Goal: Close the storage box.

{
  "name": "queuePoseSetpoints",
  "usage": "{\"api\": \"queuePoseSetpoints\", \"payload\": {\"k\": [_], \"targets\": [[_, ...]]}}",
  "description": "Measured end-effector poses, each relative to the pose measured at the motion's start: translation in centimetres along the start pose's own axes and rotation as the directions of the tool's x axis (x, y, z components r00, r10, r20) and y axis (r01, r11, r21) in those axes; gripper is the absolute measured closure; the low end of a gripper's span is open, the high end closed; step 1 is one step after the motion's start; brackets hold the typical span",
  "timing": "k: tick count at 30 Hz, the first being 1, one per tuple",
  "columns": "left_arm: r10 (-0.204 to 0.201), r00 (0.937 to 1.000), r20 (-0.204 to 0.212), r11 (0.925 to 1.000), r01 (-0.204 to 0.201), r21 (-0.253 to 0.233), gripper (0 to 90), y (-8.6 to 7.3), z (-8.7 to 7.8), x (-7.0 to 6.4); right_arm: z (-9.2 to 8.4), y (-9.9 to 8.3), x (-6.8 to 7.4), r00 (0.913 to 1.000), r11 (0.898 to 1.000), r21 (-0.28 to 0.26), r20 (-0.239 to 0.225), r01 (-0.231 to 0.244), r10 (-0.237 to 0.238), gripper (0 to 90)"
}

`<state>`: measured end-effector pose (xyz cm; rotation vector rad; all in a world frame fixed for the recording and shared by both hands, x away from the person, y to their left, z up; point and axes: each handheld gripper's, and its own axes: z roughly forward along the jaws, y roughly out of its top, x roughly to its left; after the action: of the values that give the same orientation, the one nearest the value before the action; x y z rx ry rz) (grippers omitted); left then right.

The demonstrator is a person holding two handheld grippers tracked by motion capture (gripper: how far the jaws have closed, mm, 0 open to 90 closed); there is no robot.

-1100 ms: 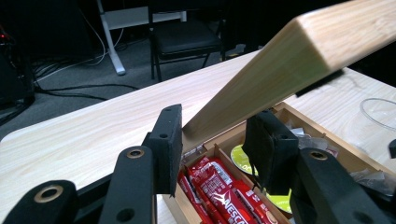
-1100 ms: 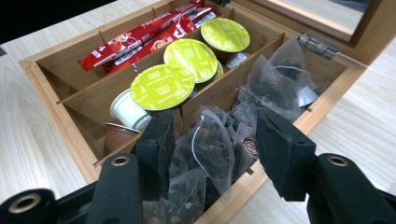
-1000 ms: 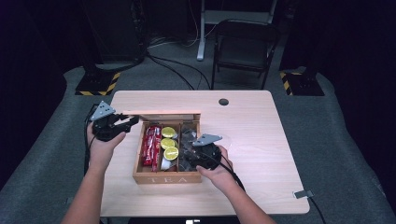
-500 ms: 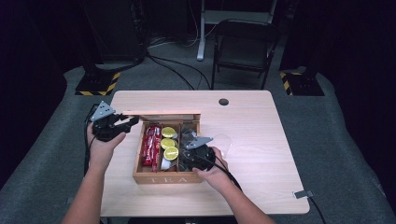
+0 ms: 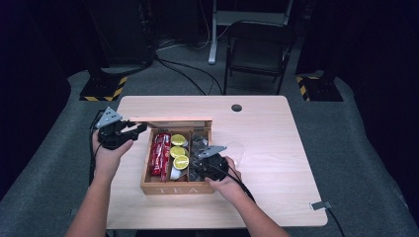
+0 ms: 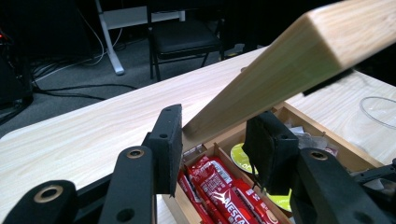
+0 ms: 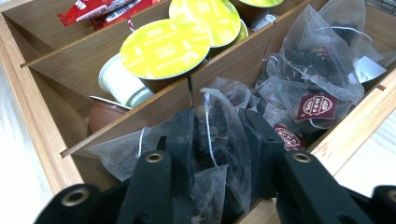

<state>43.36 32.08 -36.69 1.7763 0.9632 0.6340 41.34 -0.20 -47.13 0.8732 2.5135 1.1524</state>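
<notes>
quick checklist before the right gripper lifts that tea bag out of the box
1. Lid held up clear of the compartments by the left gripper, jaws shut on its edge: ok.
2. Tea bag between the right gripper jaws: ok.
3. Jaws have just been closing; firm pinch on the bag: cannot tell.
4. One bag only in the jaws; others crowd close around it: cannot tell.
5. Bag's string free of the divider: cannot tell.
6. Box flat on the table: ok.

dark room, grey carpet (image 5: 356, 148), folding chair (image 5: 259, 49)
</notes>
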Motion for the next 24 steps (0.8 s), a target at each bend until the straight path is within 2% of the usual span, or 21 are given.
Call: {"api": "queuePoseSetpoints", "payload": {"k": [7, 10, 19, 24], "targets": [[-0.001, 1.0000, 0.002, 1.0000, 0.001, 0.001, 56.8, 0.0, 0.0, 0.0, -0.3, 0.3, 0.1, 0.9998, 1.000, -0.024, 0.016, -0.012, 0.013, 75.0], [-0.003, 1.0000, 0.003, 1.0000, 0.003, 0.000, 56.8, 0.0, 0.0, 0.0, -0.7, 0.5, -0.1, 0.9988, 0.998, -0.043, 0.013, -0.046, 0.046, 75.7], [-0.003, 1.0000, 0.004, 1.0000, 0.003, -0.003, 56.8, -0.1, 0.0, 0.1, -1.9, 1.2, -0.4, 0.9952, 0.991, -0.091, -0.002, -0.097, 0.097, 75.9], [-0.005, 1.0000, 0.008, 1.0000, 0.005, -0.004, 56.8, -0.1, 0.1, 0.1, -2.6, 1.8, -0.3, 0.9963, 0.990, -0.113, -0.007, -0.086, 0.086, 75.9]]}}
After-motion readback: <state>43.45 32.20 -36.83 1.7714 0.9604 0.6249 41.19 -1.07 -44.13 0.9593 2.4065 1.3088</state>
